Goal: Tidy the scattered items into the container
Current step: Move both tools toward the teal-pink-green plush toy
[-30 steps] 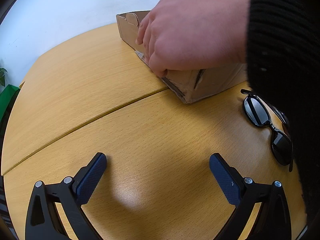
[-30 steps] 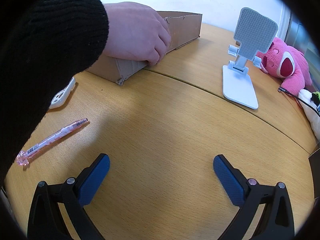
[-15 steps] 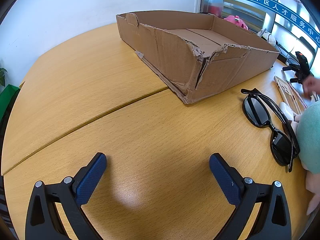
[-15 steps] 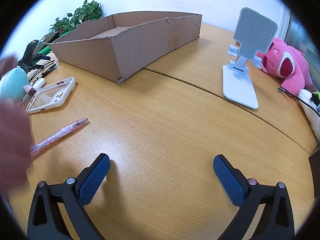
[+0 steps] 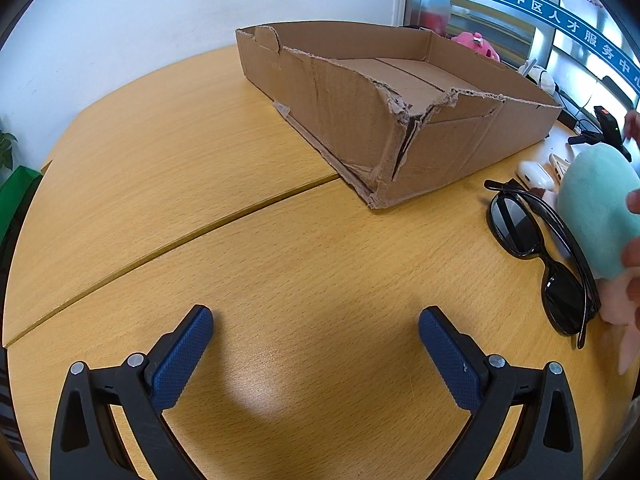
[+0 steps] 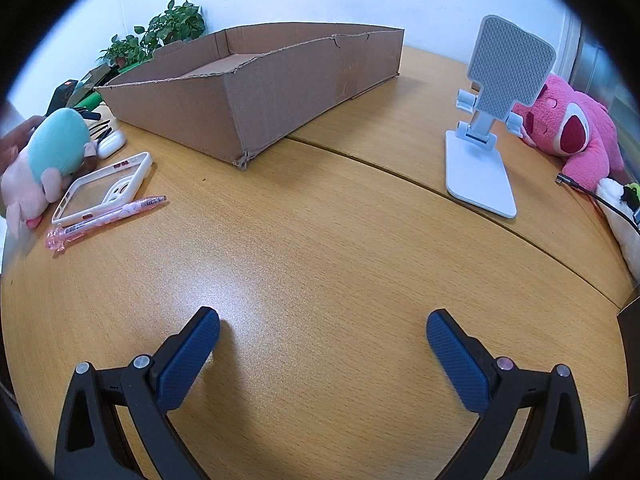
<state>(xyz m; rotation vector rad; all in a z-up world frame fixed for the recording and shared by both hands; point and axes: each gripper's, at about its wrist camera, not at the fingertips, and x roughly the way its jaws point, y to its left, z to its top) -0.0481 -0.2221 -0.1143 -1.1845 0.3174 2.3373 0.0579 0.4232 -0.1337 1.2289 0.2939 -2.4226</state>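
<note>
Resting low over the wooden tabletop (image 5: pixel 168 168): both claws, nothing between their blue pads.
Left claw (image 5: pixel 316 330): released, fingers spread wide over bare wood.
Right claw (image 6: pixel 323 333): released, equally wide, holding nothing.
Cardboard box (image 5: pixel 400 92): shallow, torn at its near corner, sitting across the seam between the two tabletop halves; only its bare floor shows inside.
Black sunglasses (image 5: pixel 540 256): lying on the tabletop beside the box's torn corner, touching a teal-and-pink plush toy (image 6: pixel 52 156).
Plush toy: a bare hand (image 6: pixel 16 140) is on it, at the edge of both views.
Clear phone case (image 6: pixel 106 188): flat beside the plush.
Pink pen (image 6: pixel 104 218): just in front of the case.
White earbud case (image 6: pixel 112 144): between plush and box.
White phone stand (image 6: pixel 488 120): upright, well apart from the box.
Pink plush bear (image 6: pixel 572 128): behind the stand.
</note>
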